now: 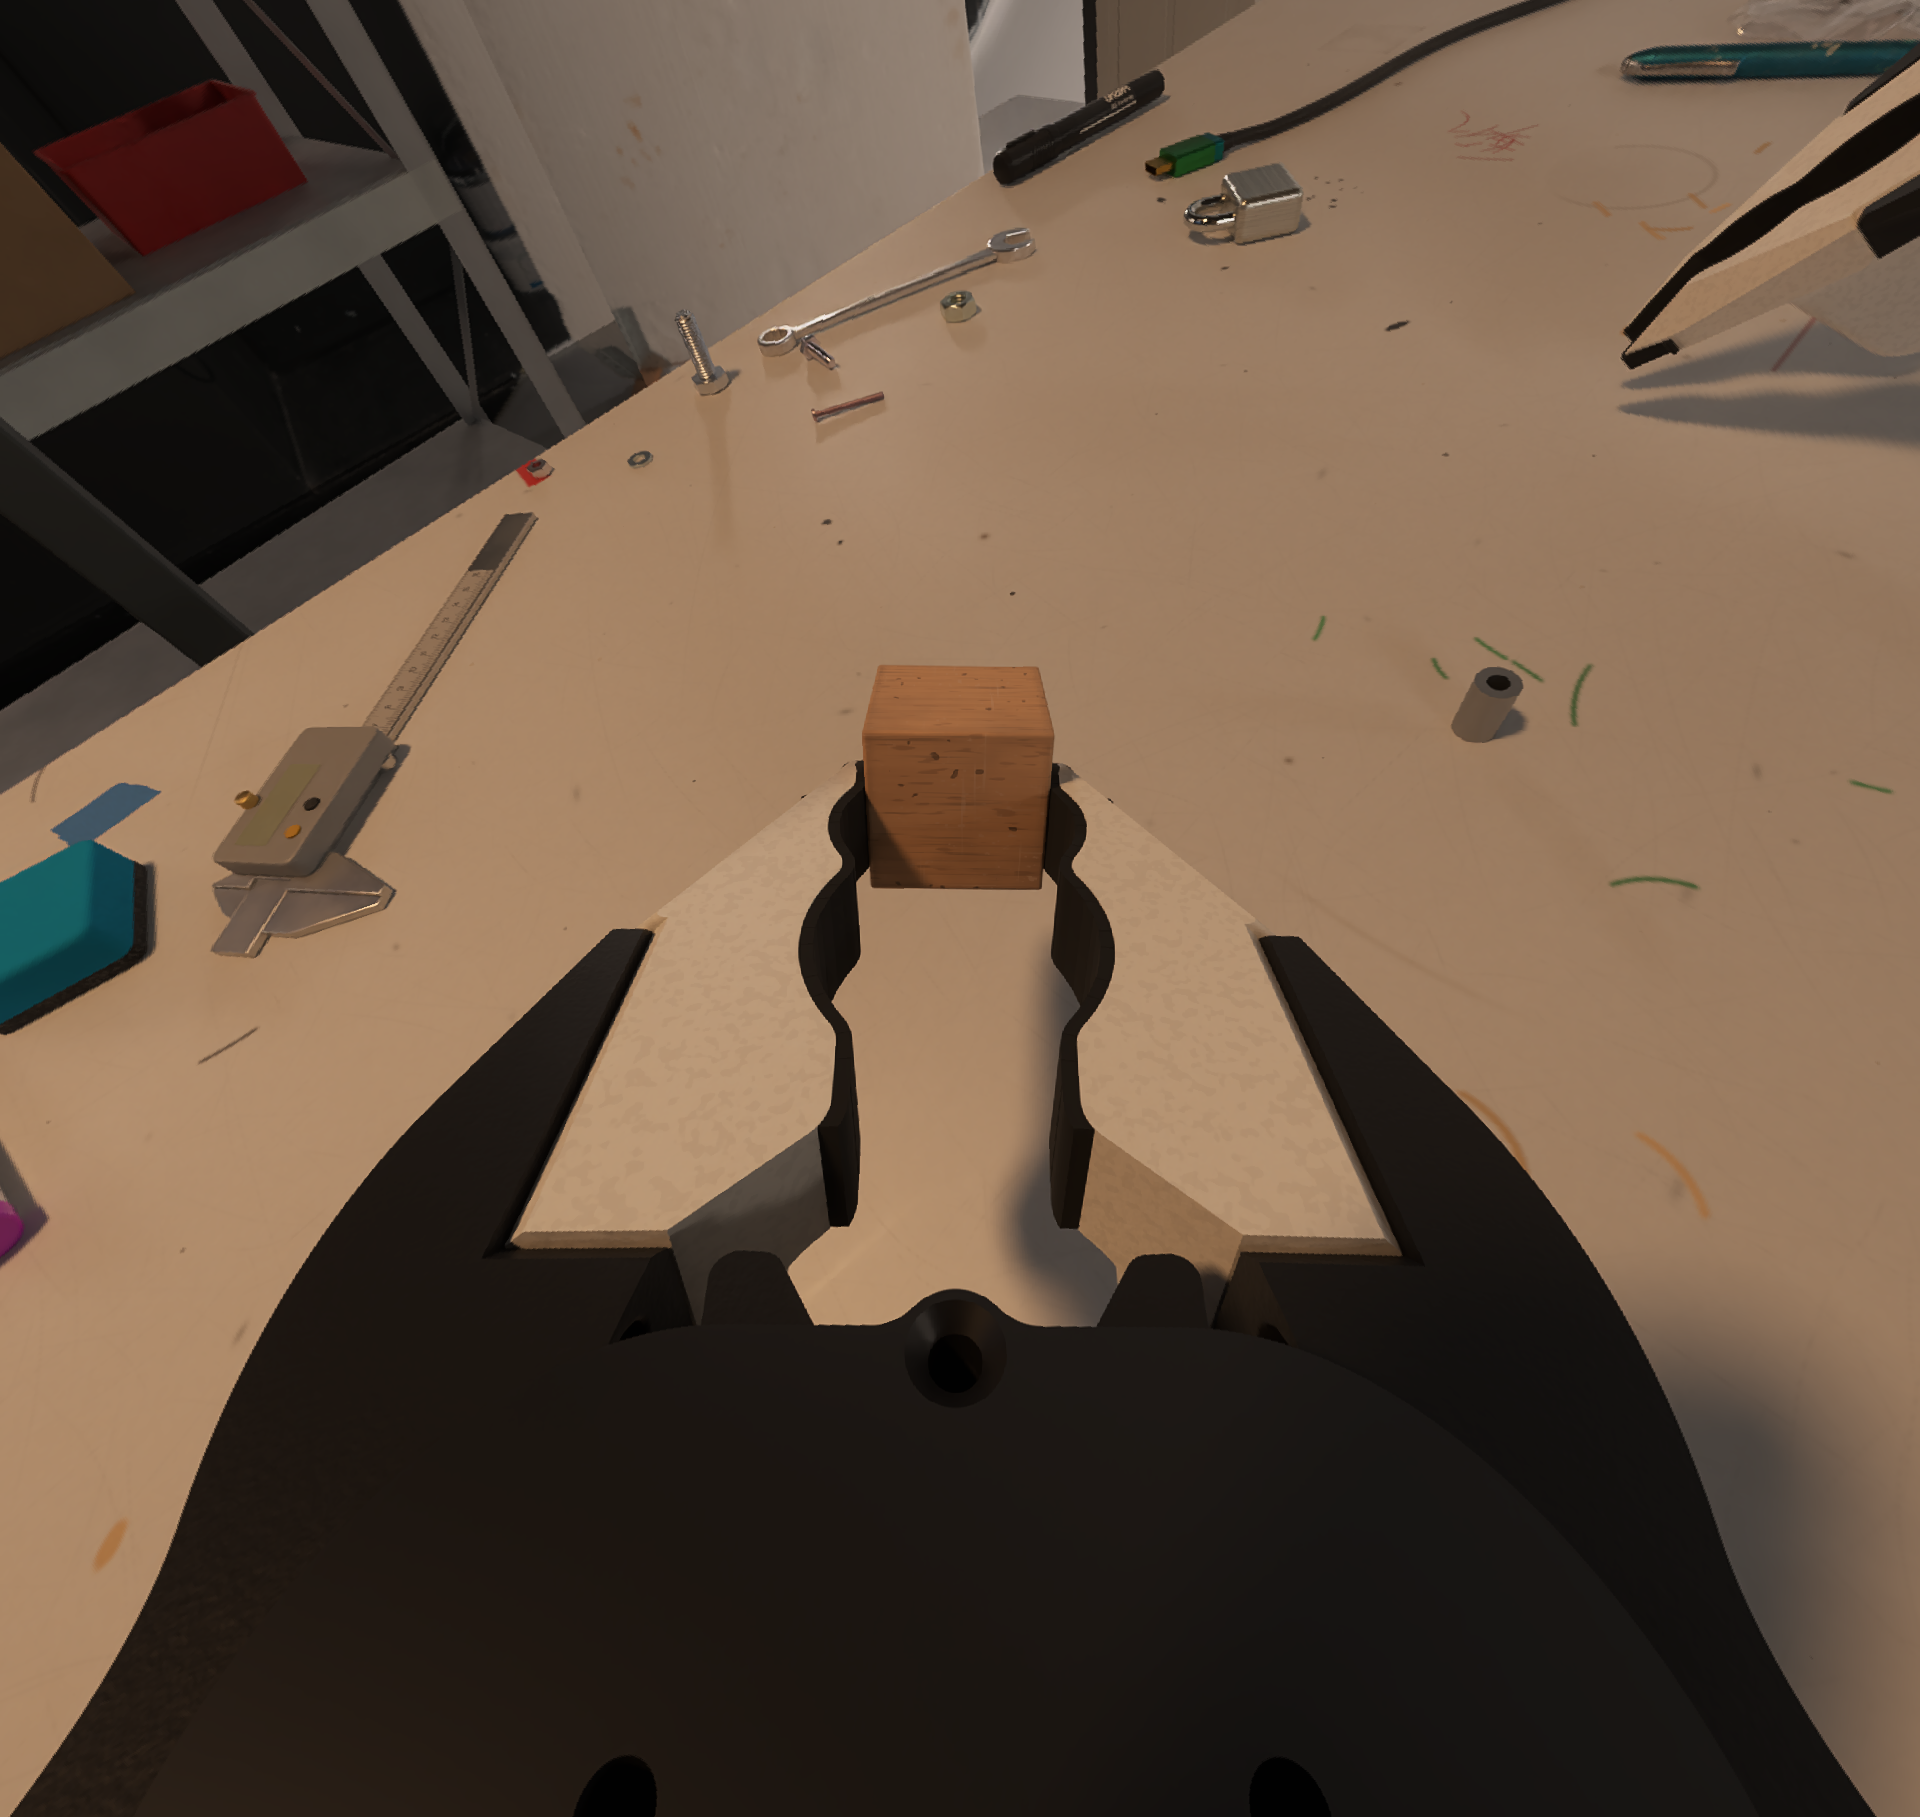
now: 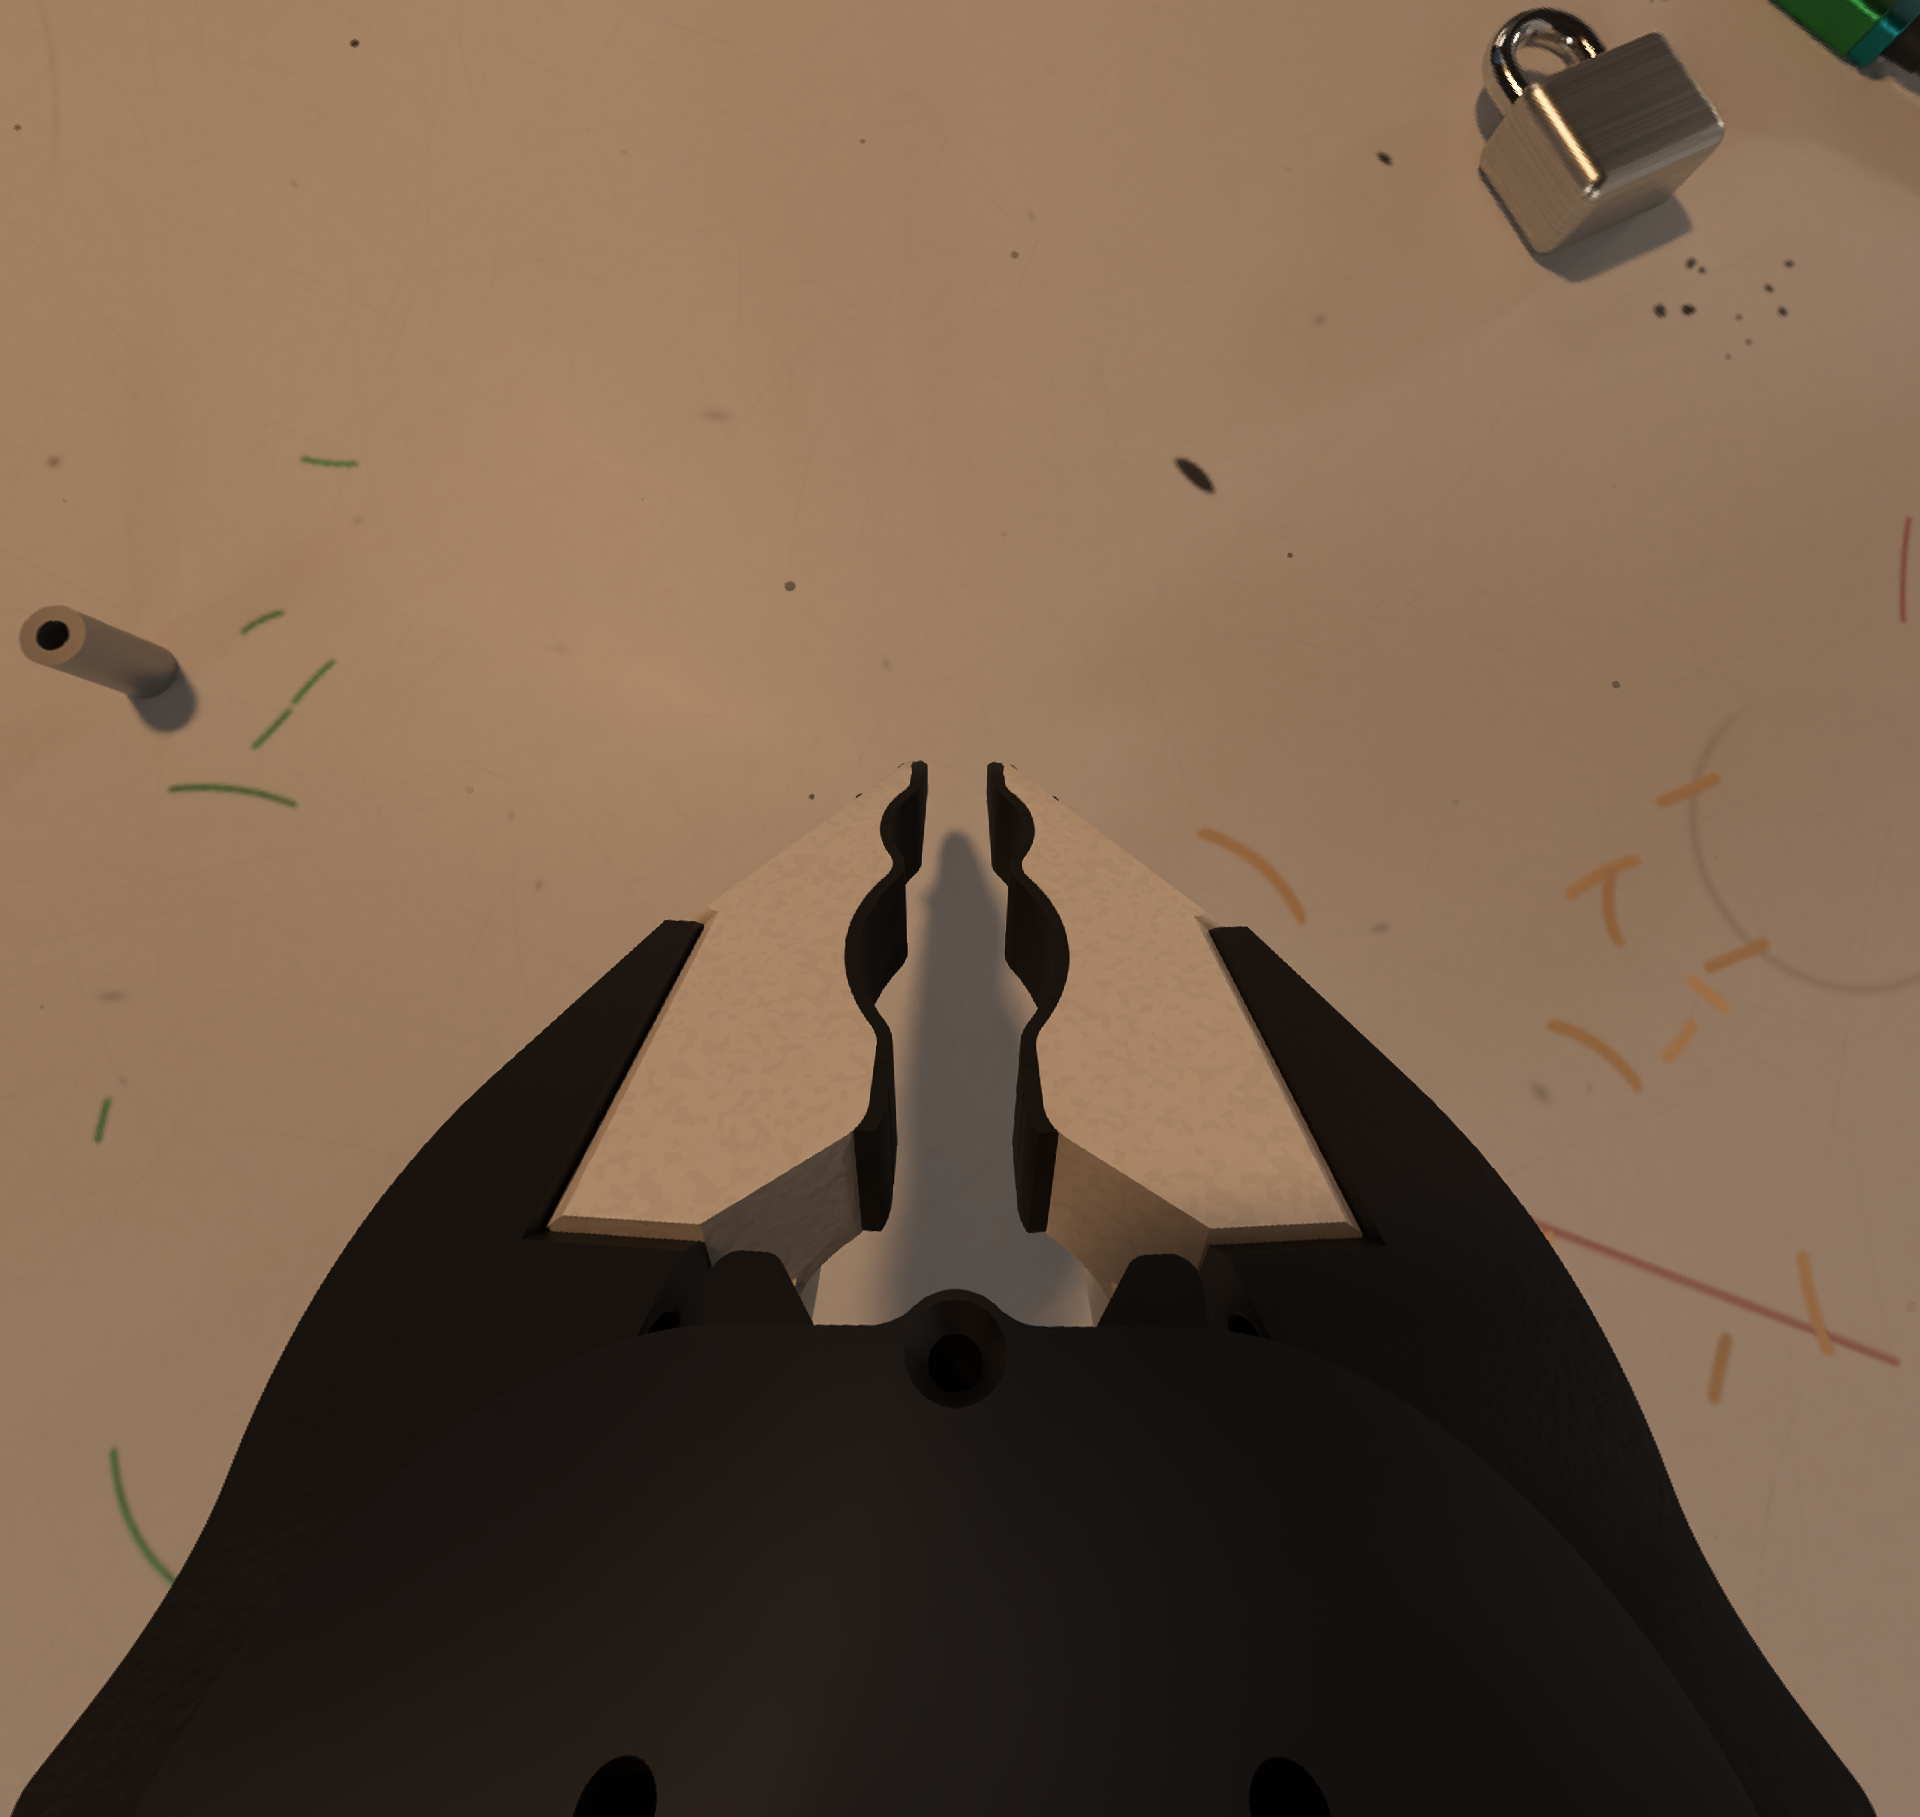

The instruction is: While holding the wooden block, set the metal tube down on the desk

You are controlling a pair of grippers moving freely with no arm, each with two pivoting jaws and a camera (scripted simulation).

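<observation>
Your left hand-held gripper point(image 1: 956, 780) clamps the block point(image 1: 956, 780); tube point(image 2: 99, 653) stands on bench point(image 2: 727, 313), right hand-held gripper point(image 2: 956, 775) slightly apart, empty: done.

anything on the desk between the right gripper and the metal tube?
Nothing visible. The right gripper is empty, its fingers nearly together, over bare desk. The metal tube stands upright off to its left, with only pen marks on the surface between them. The left gripper holds the wooden block.
</observation>
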